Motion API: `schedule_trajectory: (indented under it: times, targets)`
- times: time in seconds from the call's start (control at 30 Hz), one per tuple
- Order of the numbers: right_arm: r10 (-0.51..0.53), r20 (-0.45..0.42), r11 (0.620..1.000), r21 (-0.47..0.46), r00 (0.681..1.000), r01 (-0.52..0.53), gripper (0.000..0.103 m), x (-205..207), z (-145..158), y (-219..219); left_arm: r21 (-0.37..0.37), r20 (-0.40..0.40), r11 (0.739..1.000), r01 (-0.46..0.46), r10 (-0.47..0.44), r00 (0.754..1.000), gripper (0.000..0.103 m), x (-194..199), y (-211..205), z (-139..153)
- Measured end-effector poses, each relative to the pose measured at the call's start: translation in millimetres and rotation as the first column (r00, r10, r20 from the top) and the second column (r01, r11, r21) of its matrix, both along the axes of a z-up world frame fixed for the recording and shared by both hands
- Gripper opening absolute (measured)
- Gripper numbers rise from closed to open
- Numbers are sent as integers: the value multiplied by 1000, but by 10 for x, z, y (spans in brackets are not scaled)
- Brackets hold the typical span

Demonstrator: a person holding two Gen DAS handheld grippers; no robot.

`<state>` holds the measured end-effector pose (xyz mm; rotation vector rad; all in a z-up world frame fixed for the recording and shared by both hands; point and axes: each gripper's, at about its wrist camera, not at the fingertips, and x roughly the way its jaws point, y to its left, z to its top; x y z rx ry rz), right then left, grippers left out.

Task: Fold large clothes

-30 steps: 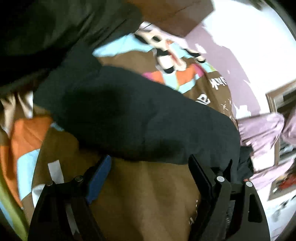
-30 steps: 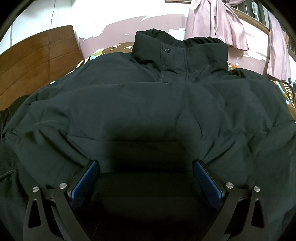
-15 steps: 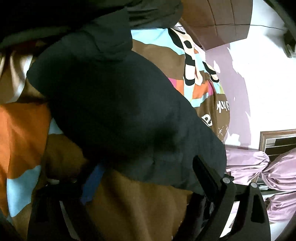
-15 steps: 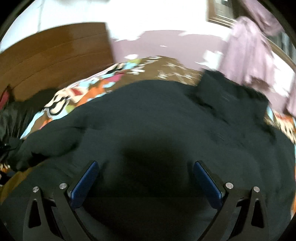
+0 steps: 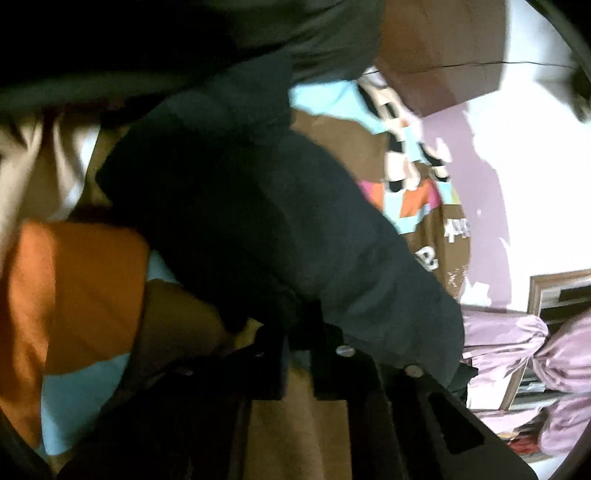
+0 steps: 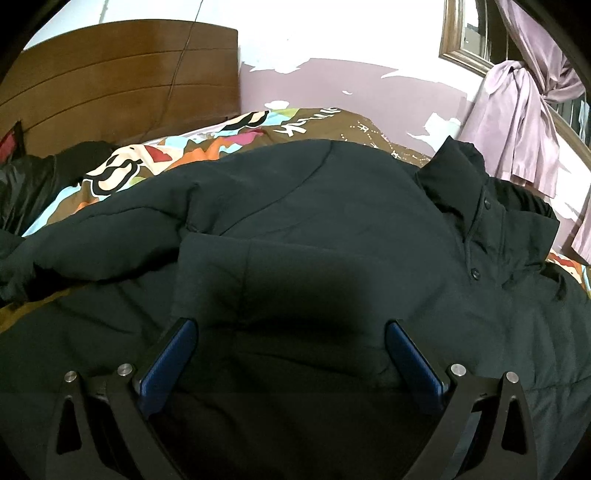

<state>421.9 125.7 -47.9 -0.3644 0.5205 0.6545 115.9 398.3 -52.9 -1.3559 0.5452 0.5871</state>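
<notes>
One dark padded jacket spread across the bed, over one patterned quilt of brown, orange and sky blue. One stand-up collar toward the tied lilac curtain, two snaps showing on its placket. One sleeve in the left view, lying across the quilt.

Left tongs drawn together, clamped on the sleeve cuff; half a second back, wide apart with the cuff edge just reaching in. Right tongs spread wide, blue pads resting on the jacket front, nothing gripped. Right view swung since a second ago: collar then dead centre, now off beside the curtain, and one wooden headboard far more in sight.

Left view blurred; tips of the left tongs lost in dark cloth. Jacket hem cut off under the right tongs. Dark bundle below the headboard, too dim to name. One window frame above the curtain, clipped by the lens rim.
</notes>
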Motion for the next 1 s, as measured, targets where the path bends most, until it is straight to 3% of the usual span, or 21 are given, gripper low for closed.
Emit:
schedule_trajectory:
  times: [0.13, 0.23, 0.33, 0.5, 0.57, 0.63, 0.67, 0.77, 0.87, 0.9, 1.0]
  targets:
    - [-36, 13, 999, -3, 999, 36, 103, -72, 95, -69, 201, 28, 978, 56, -63, 998, 3, 57, -167, 383]
    - [-105, 17, 994, -17, 994, 105, 103, -151, 206, -181, 352, 36, 930, 106, -127, 991, 2, 167, -292, 689]
    - [-129, -57, 992, -5, 990, 129, 103, -198, 284, -334, 546, 2, 819, 175, -210, 978, 2, 347, -461, 1065]
    - [-154, -114, 985, 60, 981, 162, 103, -310, 419, -765, 719, 41, 656, 230, -370, 928, 2, 671, -808, 1650]
    - [-179, -136, 979, 75, 974, 191, 103, -321, 449, -978, 771, 29, 577, 269, -453, 891, 2, 830, -1046, 1831]
    - [-205, -151, 972, 87, 967, 220, 103, -316, 481, -1174, 814, 2, 488, 314, -543, 840, 2, 1015, -1349, 1983]
    - [-225, -158, 966, 95, 961, 241, 103, -309, 499, -1302, 827, -13, 443, 348, -602, 798, 2, 1126, -1529, 2038]
    - [-291, -184, 941, 121, 939, 316, 103, -289, 559, -1702, 826, -48, 363, 430, -716, 697, 2, 1392, -1982, 2062]
    - [-338, -221, 914, 152, 915, 375, 103, -285, 580, -2059, 801, -100, 280, 529, -809, 579, 2, 1690, -2480, 1960]
    - [-352, -230, 907, 153, 907, 391, 103, -284, 575, -2138, 783, -141, 236, 576, -834, 534, 2, 1817, -2688, 1880]
    - [-381, -276, 887, 162, 883, 433, 103, -297, 550, -2442, 740, -259, 129, 660, -851, 457, 2, 2044, -3181, 1719]
